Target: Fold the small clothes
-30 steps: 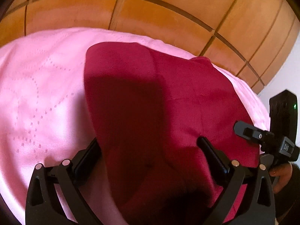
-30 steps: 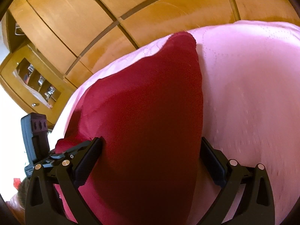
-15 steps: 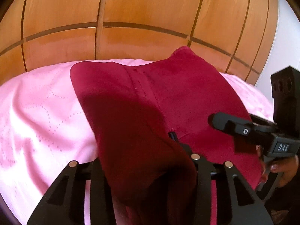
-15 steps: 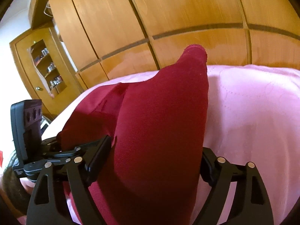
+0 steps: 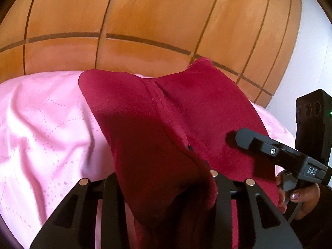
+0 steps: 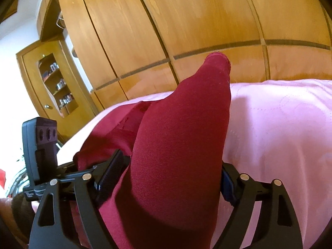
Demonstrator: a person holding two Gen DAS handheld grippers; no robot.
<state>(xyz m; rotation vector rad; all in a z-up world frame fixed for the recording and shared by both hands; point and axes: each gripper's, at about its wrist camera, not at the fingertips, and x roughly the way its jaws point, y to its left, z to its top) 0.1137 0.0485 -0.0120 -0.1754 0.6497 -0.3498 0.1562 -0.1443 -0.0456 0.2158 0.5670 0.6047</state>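
Where the dark red garment (image 5: pixel 145 120) drapes across the pink bedspread (image 5: pixel 45 137), its cloth looks soft and matte, with a fine woven grain and a raised seam running down its middle. The bedspread beneath is smooth and faintly glossy, stitched with dotted curving lines and lightly rumpled. The left gripper (image 5: pixel 164 184) has its black plastic fingers (image 5: pixel 111 188) drawn fairly close and still closing, pinched on a bunched fold of the garment that humps up between them. The right gripper (image 6: pixel 172 178) stands with its fingers (image 6: pixel 110 170) much wider apart, a thick rounded roll of the same cloth filling the gap and pressing against both pads; from there the roll tapers away to a narrow hemmed end lifted off the bed. A hand (image 5: pixel 300 199) grips the right gripper's handle at the edge of the left view. Behind the bed stands a wardrobe (image 6: pixel 186 20) of glossy orange-brown wood panels split by dark grooves.
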